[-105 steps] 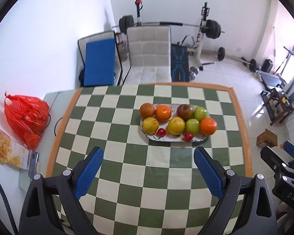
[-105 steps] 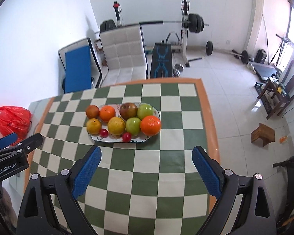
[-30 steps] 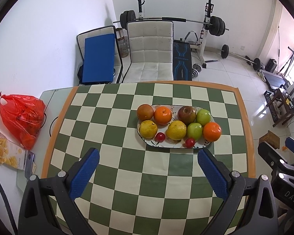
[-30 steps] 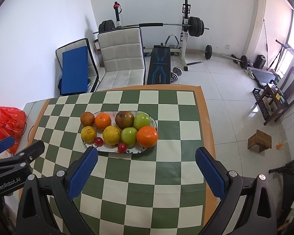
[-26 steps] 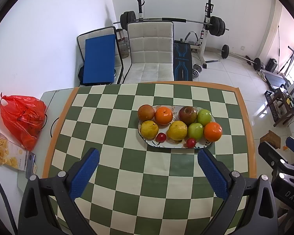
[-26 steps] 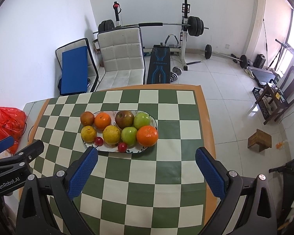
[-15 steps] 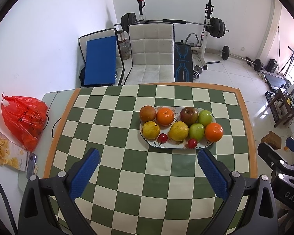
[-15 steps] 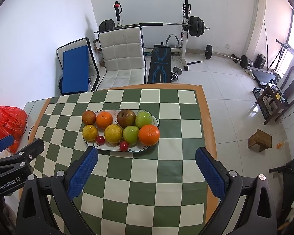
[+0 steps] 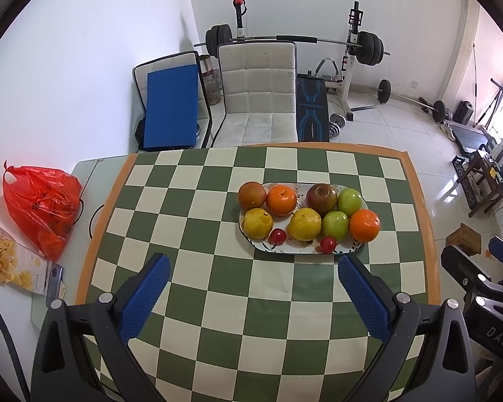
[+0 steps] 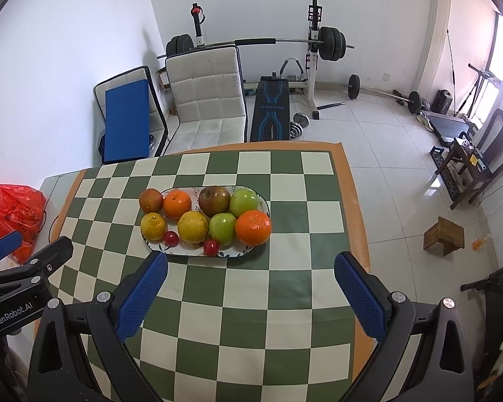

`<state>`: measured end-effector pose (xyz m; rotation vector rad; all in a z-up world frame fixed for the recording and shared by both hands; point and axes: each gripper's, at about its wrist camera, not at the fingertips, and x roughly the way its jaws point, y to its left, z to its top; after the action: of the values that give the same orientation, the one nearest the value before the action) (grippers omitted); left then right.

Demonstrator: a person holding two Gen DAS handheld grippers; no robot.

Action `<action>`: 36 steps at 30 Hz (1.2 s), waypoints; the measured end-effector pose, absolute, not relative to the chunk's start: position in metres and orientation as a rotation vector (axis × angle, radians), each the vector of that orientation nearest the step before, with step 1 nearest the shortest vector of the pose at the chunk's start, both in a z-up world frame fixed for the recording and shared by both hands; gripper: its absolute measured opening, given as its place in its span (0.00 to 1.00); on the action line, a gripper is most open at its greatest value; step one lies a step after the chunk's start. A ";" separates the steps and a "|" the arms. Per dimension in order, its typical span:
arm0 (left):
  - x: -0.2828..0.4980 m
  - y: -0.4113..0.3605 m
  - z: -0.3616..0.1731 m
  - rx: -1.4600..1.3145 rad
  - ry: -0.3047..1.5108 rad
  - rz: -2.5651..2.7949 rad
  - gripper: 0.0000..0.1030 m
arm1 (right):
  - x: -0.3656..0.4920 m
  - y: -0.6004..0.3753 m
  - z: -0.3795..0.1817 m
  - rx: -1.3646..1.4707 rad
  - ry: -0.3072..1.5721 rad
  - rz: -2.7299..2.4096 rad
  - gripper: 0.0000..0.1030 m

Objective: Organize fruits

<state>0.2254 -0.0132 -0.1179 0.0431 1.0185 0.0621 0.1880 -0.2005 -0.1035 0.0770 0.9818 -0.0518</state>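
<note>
Ten fruits (image 9: 305, 216) lie on the oval plate (image 9: 295, 251) mid-counter, toward the far edge. Since a second ago, both views have pulled back slightly; the fruits keep their places. Your left gripper (image 9: 251, 298) and right gripper (image 10: 251, 296) hover near the front edge, jaws wide, empty. Legible: "GenRobot.AI", "DAS".

Bright, even daylight enters from a window (image 10: 498, 43) at the right, putting glare on the floor tiles (image 10: 434, 184). Both views are sharp, with soft shadows. Fisheye distortion bends straight lines, and the corners go black.
</note>
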 end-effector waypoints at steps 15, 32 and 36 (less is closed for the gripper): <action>0.224 -0.014 -0.113 0.049 1.008 0.058 1.00 | 0.183 -0.200 -0.098 0.081 0.970 -0.056 0.99; 0.224 -0.015 -0.111 0.050 1.002 0.056 1.00 | 0.185 -0.198 -0.095 0.078 0.967 -0.060 0.99; 0.225 -0.015 -0.109 0.050 0.996 0.053 1.00 | 0.185 -0.198 -0.095 0.078 0.971 -0.059 0.99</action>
<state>0.2251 -0.0149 -0.1086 0.0504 0.9960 0.0534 0.1849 -0.1981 -0.0955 0.0776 0.9705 -0.0589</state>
